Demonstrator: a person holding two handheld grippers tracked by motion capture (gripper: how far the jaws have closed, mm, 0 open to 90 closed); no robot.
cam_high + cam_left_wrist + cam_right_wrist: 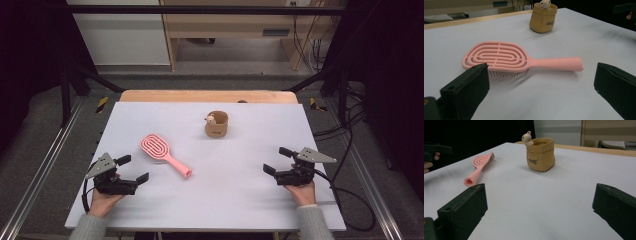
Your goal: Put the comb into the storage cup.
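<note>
A pink hairbrush [162,153] lies flat on the white table [235,200], head toward the far left, handle toward the near right. A tan pot with a small bear figure on its rim [216,124] stands behind it at the table's middle. My left gripper [132,168] rests near the front left, open and empty, with the pink hairbrush [506,58] just ahead of its jaws. My right gripper [277,160] sits near the front right, open and empty, facing the tan pot [540,153] and the hairbrush [480,166] farther off.
A wooden strip [207,96] borders the table's far edge. Metal frame rails [42,165] run along both sides, and cables [350,195] trail off to the right. A wooden cabinet [235,30] stands on the floor beyond the table.
</note>
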